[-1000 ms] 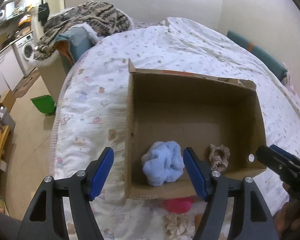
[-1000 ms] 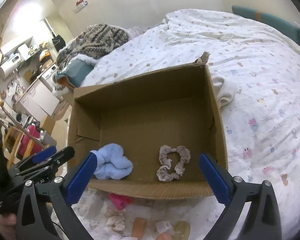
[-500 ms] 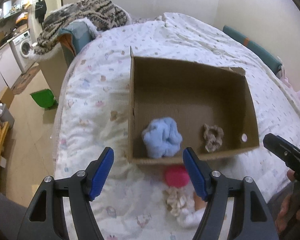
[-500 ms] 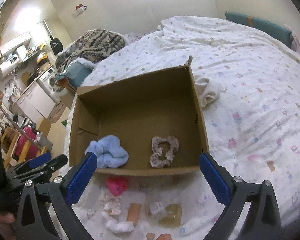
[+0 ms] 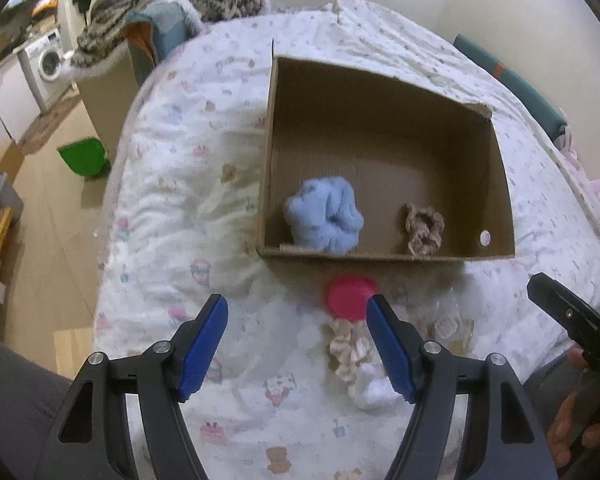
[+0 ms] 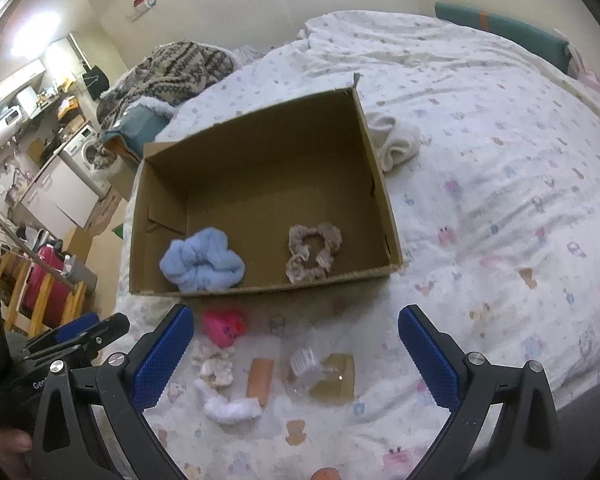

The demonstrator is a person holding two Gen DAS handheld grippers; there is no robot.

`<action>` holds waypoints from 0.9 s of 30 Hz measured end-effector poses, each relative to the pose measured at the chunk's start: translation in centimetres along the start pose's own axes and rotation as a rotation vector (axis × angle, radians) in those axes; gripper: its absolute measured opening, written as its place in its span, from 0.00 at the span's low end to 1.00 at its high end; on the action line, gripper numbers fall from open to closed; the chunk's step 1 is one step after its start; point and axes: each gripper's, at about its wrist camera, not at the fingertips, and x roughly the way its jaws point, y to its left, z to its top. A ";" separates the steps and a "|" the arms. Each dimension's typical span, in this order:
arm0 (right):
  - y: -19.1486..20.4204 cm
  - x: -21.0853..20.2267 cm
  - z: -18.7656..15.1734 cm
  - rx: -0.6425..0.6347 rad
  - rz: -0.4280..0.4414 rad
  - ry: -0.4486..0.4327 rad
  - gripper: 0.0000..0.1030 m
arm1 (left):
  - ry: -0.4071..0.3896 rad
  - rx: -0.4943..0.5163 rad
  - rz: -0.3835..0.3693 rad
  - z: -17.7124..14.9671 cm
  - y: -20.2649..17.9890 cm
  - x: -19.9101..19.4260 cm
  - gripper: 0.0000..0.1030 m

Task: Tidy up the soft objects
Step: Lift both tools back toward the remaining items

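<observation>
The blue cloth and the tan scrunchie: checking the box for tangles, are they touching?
Apart. The right wrist view shows bare cardboard floor between the blue cloth and the tan scrunchie inside the box.

Both wrist cameras look steeply down from the bed's near edge, left one nearer, sharing the cardboard box [image 5: 384, 256] [image 6: 260, 290] and the items before it.
</observation>
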 end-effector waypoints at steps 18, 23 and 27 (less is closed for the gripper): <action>-2.5 4.5 -1.4 0.113 -0.085 0.203 1.00 | 0.172 -0.035 -0.020 -1.5 -0.3 4.7 0.67; -4.0 4.9 -1.5 0.219 -0.042 0.233 1.00 | 0.223 -0.087 -0.064 -1.8 0.1 5.8 0.67; -4.3 5.1 -1.5 0.235 -0.037 0.246 1.00 | 0.289 -0.031 -0.101 -2.8 -1.5 7.0 0.67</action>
